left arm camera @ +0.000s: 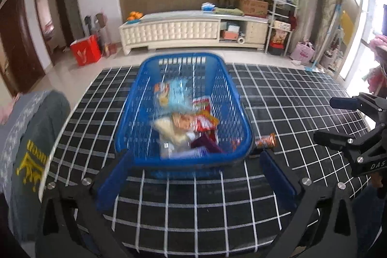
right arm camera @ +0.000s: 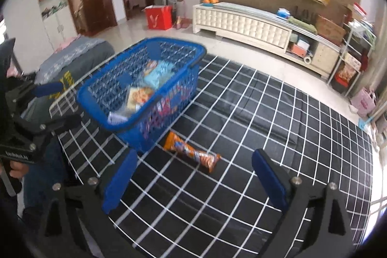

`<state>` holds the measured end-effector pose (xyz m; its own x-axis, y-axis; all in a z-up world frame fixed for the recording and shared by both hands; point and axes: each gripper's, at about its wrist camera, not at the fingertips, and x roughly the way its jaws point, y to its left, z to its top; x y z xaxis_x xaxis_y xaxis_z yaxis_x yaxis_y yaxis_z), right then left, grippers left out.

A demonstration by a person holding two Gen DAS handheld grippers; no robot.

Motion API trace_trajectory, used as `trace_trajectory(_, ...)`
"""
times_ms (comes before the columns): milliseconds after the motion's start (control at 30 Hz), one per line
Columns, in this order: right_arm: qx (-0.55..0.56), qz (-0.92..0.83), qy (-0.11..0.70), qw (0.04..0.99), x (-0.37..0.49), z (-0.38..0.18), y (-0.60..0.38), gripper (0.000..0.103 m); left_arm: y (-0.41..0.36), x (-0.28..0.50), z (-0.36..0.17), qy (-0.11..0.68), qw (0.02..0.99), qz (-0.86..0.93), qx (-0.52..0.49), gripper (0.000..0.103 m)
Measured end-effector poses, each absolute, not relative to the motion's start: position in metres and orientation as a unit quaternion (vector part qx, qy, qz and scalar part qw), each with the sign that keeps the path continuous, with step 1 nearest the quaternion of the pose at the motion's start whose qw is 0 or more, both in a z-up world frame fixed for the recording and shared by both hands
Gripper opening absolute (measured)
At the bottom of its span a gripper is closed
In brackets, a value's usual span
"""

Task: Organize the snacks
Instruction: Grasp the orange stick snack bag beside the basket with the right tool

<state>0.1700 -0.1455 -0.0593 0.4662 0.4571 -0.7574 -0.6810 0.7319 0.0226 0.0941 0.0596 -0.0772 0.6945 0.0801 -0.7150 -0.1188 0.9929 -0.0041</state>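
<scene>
A blue plastic basket (left arm camera: 183, 110) sits on the black grid-patterned table (left arm camera: 290, 98), and everything else is placed against it. Inside the basket lies a heap of snack packets (left arm camera: 186, 122): a pale blue bag toward the far end, red and orange wrappers in the middle, a cream pouch and a purple packet toward the near rim; motion blur hides their labels. One orange snack bar (right arm camera: 192, 152) lies flat on the table just outside the basket's near right corner, close to the wall but whether it touches cannot be told.

The left gripper (left arm camera: 196, 178) hovers just in front of the basket's near rim, its blue fingers (left arm camera: 111, 180) spread wide with nothing between them. The right gripper (right arm camera: 193, 183) hangs to the right of the basket, directly before the orange bar, jaws likewise parted and empty. A grey garment (left arm camera: 31, 142) with yellow print lies to the left of the basket, at the table's edge.
</scene>
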Motion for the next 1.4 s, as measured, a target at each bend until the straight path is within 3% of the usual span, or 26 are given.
trace_trajectory(500, -0.22, 0.419, 0.385, 0.792, 0.181, -0.127, -0.115, 0.097, 0.055, 0.077, -0.145, 0.433, 0.888, 0.131, -0.086, 0.103)
trace_trajectory(567, -0.237, 0.423, 0.375, 0.79, 0.185, -0.134, -0.108, 0.087, 0.053, 0.08, -0.15, 0.433, 0.887, 0.132, -0.088, 0.103)
trace_trajectory(700, -0.258, 0.442, 0.379, 0.771, 0.199, -0.151, -0.1, 0.084, 0.041, 0.088, -0.164, 0.439, 0.885, 0.133, -0.078, 0.103)
trace_trajectory(867, -0.276, 0.457, 0.393, 0.749, 0.215, -0.173, -0.094, 0.061, 0.034, 0.094, -0.18, 0.451, 0.878, 0.14, -0.083, 0.103)
trace_trajectory(1000, -0.299, 0.473, 0.383, 0.735, 0.217, -0.177, -0.088, 0.055, 0.031, 0.098, -0.184, 0.453, 0.876, 0.147, -0.073, 0.103)
trace_trajectory(1067, -0.32, 0.476, 0.378, 0.727, 0.216, -0.181, -0.083, 0.04, 0.03, 0.1, -0.183, 0.453, 0.876, 0.147, -0.076, 0.103)
trace_trajectory(1133, -0.321, 0.484, 0.379, 0.72, 0.216, -0.183, -0.081, 0.032, 0.03, 0.1, -0.182, 0.451, 0.877, 0.148, -0.075, 0.103)
trace_trajectory(1300, -0.336, 0.487, 0.362, 0.72, 0.198, -0.181, -0.08, 0.02, 0.034, 0.098, -0.182, 0.45, 0.877, 0.146, -0.082, 0.103)
trace_trajectory(1400, -0.322, 0.484, 0.361, 0.729, 0.186, -0.169, -0.084, 0.019, 0.036, 0.092, -0.176, 0.444, 0.881, 0.14, -0.09, 0.103)
